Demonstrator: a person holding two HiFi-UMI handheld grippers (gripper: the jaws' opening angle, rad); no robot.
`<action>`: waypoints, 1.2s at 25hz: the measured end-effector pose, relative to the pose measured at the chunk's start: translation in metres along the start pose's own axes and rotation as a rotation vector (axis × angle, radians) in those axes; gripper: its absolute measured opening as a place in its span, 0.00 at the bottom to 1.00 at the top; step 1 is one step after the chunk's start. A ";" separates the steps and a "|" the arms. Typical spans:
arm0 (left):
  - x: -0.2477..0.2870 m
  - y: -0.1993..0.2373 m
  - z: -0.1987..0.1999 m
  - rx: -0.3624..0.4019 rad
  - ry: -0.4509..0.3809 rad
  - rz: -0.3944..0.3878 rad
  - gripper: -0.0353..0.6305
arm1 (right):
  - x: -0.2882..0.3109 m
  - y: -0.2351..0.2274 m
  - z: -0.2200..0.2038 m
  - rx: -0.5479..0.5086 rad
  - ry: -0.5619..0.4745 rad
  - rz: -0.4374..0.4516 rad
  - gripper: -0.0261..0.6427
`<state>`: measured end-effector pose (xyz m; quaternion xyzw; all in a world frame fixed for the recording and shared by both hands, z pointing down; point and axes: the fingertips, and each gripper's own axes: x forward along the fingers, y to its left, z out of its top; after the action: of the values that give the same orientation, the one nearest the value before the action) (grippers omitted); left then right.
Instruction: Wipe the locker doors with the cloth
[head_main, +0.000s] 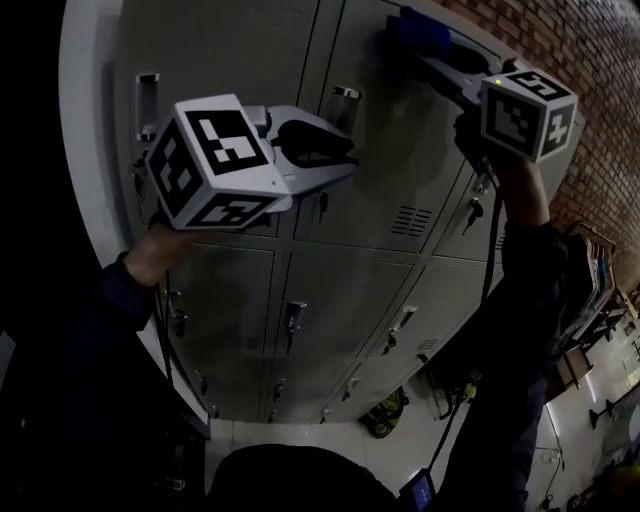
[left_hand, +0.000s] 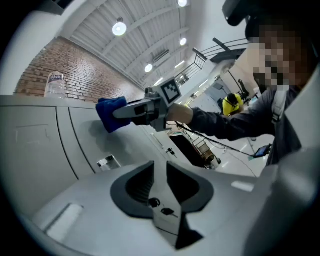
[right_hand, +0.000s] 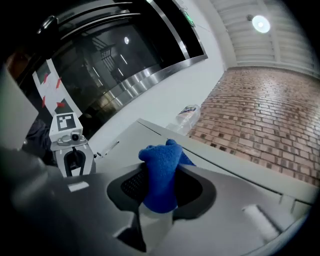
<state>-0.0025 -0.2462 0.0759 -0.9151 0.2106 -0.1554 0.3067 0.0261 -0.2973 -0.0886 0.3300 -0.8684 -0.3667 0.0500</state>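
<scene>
The right claw (head_main: 428, 48) is clamped on the blue cloth (head_main: 416, 30), which is pressed against a top-row door of the grey lockers (head_main: 380, 190), close under the lockers' upper edge. The left claw (head_main: 340, 160) is lower on the lockers, its jaws a narrow gap apart and empty. A brick wall (head_main: 595, 90) is right of the lockers, with pale floor (head_main: 300, 440) at their foot.

In your head view the grey locker bank (head_main: 395, 130) fills the frame from 12 round to 7 o'clock and stands on a pale tiled floor (head_main: 300, 437) at 6 o'clock. A blue cloth (head_main: 420, 35) presses against an upper door at 1 o'clock. A yellow-green object (head_main: 385, 412), too small to identify, lies on the floor at 5 o'clock by the lockers' foot. In your right gripper view a clear plastic-wrapped bundle (right_hand: 187, 116) sits on the locker top at 12 o'clock.
</scene>
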 end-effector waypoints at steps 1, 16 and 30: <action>-0.004 -0.002 -0.002 -0.002 0.005 0.004 0.14 | 0.010 0.009 0.002 0.014 -0.010 0.024 0.22; -0.016 -0.005 -0.017 -0.018 0.008 0.011 0.14 | 0.058 0.045 -0.007 0.066 0.001 0.120 0.22; 0.030 -0.014 -0.005 -0.011 -0.041 -0.072 0.14 | 0.003 -0.003 -0.046 0.069 0.085 0.013 0.22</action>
<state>0.0252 -0.2530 0.0932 -0.9268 0.1720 -0.1461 0.3003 0.0409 -0.3286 -0.0574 0.3410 -0.8798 -0.3220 0.0777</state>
